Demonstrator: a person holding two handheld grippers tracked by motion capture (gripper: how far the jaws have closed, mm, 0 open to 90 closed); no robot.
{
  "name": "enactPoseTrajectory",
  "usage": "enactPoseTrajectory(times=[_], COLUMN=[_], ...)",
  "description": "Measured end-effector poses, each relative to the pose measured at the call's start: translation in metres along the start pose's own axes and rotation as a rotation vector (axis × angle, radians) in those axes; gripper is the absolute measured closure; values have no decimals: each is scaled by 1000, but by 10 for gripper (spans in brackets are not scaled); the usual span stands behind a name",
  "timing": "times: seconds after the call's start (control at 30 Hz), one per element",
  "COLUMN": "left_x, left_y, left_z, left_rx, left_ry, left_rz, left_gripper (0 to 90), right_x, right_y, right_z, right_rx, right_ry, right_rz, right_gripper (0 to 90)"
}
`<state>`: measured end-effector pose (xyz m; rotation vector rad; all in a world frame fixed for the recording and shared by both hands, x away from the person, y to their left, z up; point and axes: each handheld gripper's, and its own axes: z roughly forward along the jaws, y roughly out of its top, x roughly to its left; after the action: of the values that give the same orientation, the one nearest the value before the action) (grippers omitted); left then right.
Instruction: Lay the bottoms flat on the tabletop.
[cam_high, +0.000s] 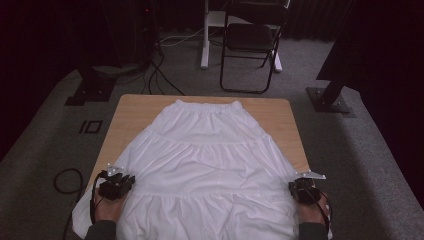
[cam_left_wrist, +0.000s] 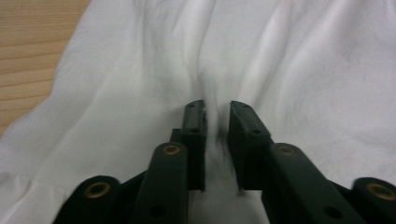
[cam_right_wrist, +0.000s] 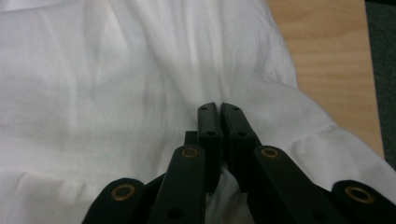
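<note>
The skirt (cam_high: 207, 165) lies flat on the table (cam_high: 130, 107), waistband at the far edge and hem spilling over the near edge toward the person. It is spread wide in its tiers, which looks like the start or end of a smoothing or folding step.

The left gripper (cam_high: 116, 184) sits on the skirt's left side near the hem; in the left gripper view (cam_left_wrist: 216, 123) its jaws stand a little apart with a ridge of cloth gathered between them, so it seems to be pinching or about to pinch a fold. The right gripper (cam_high: 302, 190) mirrors it on the right side; in the right gripper view (cam_right_wrist: 218, 122) its jaws are pressed together on a tuck of cloth. Matching holds would let both sides lift evenly.

Beyond the table stand a chair (cam_high: 252, 40) and floor cables (cam_high: 155, 70), well apart. Nothing lies on the skirt.
</note>
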<state>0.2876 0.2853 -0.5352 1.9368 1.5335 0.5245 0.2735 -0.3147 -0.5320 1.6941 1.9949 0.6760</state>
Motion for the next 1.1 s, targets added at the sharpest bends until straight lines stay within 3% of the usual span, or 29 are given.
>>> enactPoseTrajectory(times=[0.27,0.33,0.4,0.53,0.67,0.8,0.93,1.0,1.1], left_x=[-7,-7,-6,-7,-14,-23,-32,-35,-36], left_y=[-9,-8,-6,4,20,40,50,53,56], left_z=[-8,-9,-9,-5,6,23,47,56,63], left_rx=[7,11,5,-28,-38,-64,-51,-44,-67], left_ry=[-41,-49,-38,-16,9,10,6,15,17], left_rz=[15,6,2,-4,27,44,54,69,68], left_gripper=[785,734,666,599,558,524,524,521,518], right_x=[-1,-1,2,16,33,43,44,43,41], right_y=[-20,-20,-16,3,25,51,68,70,76], right_z=[-19,-20,-22,-21,-5,16,53,65,74], right_rx=[39,32,-33,-117,-95,-114,-104,-100,-135], right_ry=[-32,-25,5,20,24,50,61,73,82], right_rz=[22,29,18,-24,-36,-49,-34,-38,-56], right_gripper=[857,707,582,474,450,431,445,439,444])
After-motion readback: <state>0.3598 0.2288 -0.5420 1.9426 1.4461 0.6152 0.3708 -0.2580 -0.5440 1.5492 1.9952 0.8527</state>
